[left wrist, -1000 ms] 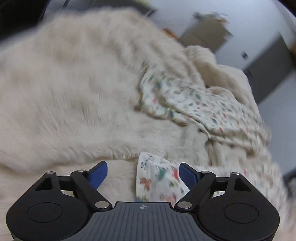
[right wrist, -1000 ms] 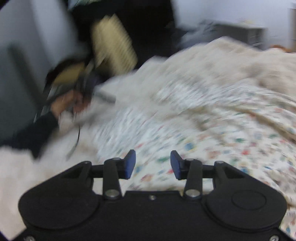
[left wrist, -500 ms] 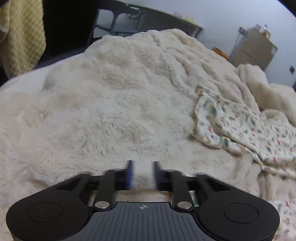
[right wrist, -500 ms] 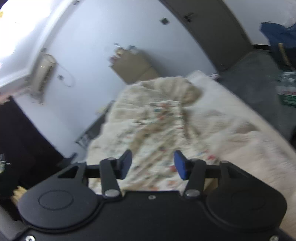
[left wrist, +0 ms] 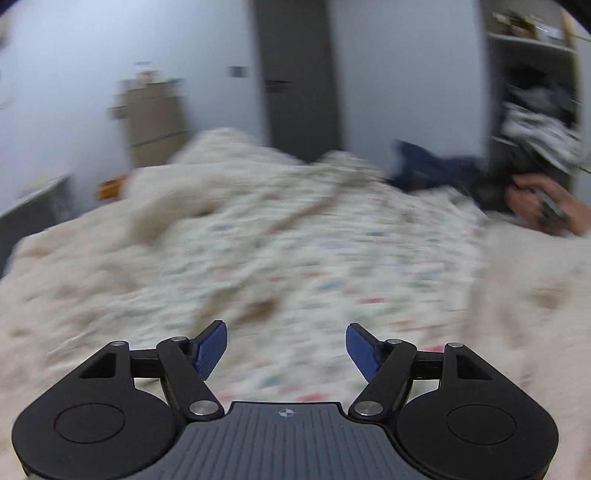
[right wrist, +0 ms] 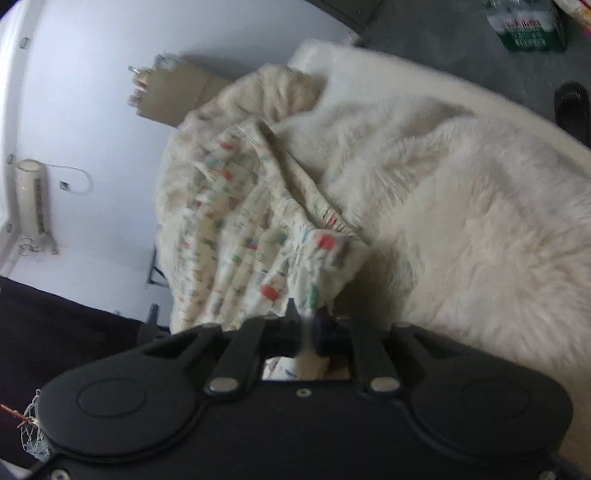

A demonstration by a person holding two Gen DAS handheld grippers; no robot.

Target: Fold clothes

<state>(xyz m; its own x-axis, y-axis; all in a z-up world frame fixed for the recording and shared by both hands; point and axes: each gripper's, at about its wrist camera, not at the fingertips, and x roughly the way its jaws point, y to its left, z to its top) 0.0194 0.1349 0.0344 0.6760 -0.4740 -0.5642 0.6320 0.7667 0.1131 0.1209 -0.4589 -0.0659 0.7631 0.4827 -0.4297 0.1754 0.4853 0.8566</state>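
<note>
A cream garment with small coloured prints (left wrist: pixel 314 266) lies spread over a fluffy cream blanket (left wrist: pixel 74 266) on the bed; the left wrist view is blurred. My left gripper (left wrist: pixel 286 349) is open and empty just above the garment. In the right wrist view my right gripper (right wrist: pixel 308 325) is shut on an edge of the printed garment (right wrist: pixel 236 229), which stretches away from the fingers across the fluffy blanket (right wrist: pixel 480 206). The hand holding the right gripper (left wrist: pixel 543 206) shows at the far right of the left wrist view.
A cardboard cabinet (left wrist: pixel 155 118) and a grey door (left wrist: pixel 299 74) stand behind the bed. Dark blue clothes (left wrist: pixel 436 170) and a shelf of clothes (left wrist: pixel 535 122) are at the right. A green bottle pack (right wrist: pixel 528 26) sits on the floor.
My left gripper went from shut to open and swung from the bare blanket toward the printed garment. My right gripper closed on the garment's edge and turned over the bed.
</note>
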